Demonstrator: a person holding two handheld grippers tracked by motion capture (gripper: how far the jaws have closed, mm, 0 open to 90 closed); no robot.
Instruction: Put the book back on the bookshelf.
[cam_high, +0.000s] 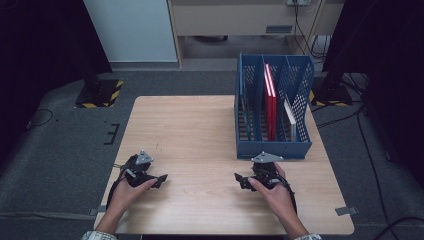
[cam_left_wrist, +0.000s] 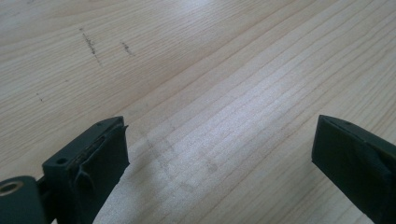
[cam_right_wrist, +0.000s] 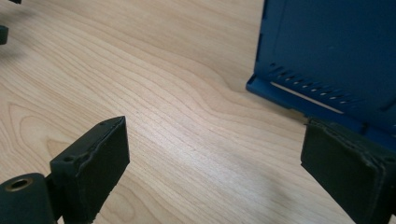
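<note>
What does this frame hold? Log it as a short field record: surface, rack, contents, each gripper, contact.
surface: light wooden table
rack: blue file rack at the table's far right, divided into upright slots
contents: red book standing in a middle slot; white book in the slot to its right; thin dark item in the left slot
left gripper: jaws wide apart over bare wood, nothing between them
right gripper: jaws wide apart, close to the rack's near wall
contact: neither gripper holds anything
</note>
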